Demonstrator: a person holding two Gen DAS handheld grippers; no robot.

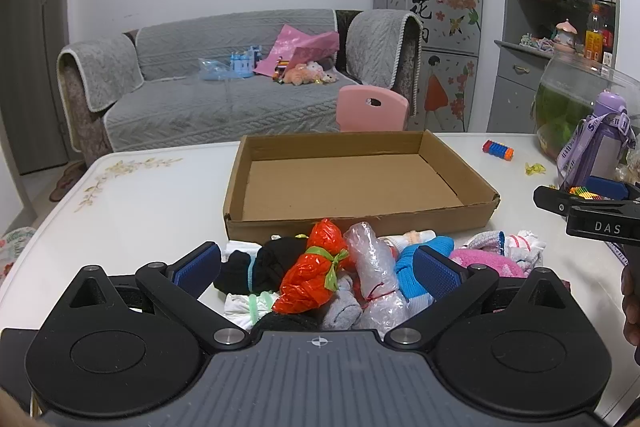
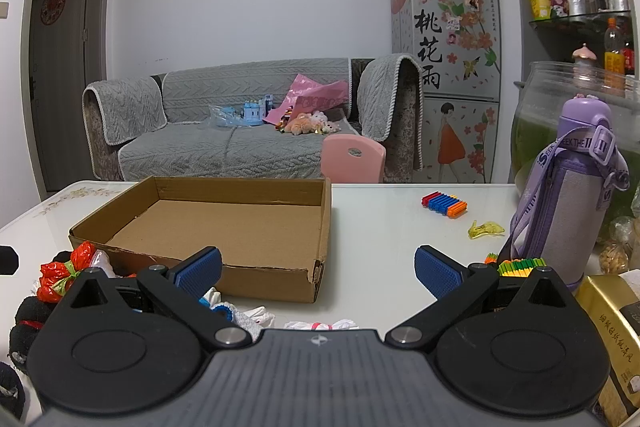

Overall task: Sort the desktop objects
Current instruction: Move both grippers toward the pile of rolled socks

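Observation:
An empty shallow cardboard box (image 1: 456, 163) (image 2: 320, 227) lies on the white table. In front of it sits a pile of small items: an orange plastic bag tied with green (image 1: 312, 275) (image 2: 56, 275), a clear plastic bundle (image 1: 370, 263), black socks (image 1: 264, 261), a blue and white sock (image 1: 408, 259) and pink cloth (image 1: 488, 261). My left gripper (image 1: 318, 269) stands open just above the pile, its pads on either side of the orange bag and not touching it. My right gripper (image 2: 318, 267) is open near the box's front right corner, with nothing between its fingers. It shows in the left wrist view at the right edge (image 1: 592, 207).
A purple bottle with a strap (image 1: 600, 151) (image 2: 568, 195), a glass bowl of green water (image 2: 532, 115), coloured stick bundles (image 2: 444, 205) (image 2: 520, 265), a yellow clip (image 2: 486, 229) and a gold box (image 2: 612, 327) stand at the right. A pink chair (image 1: 372, 109) and grey sofa (image 1: 224, 99) lie beyond.

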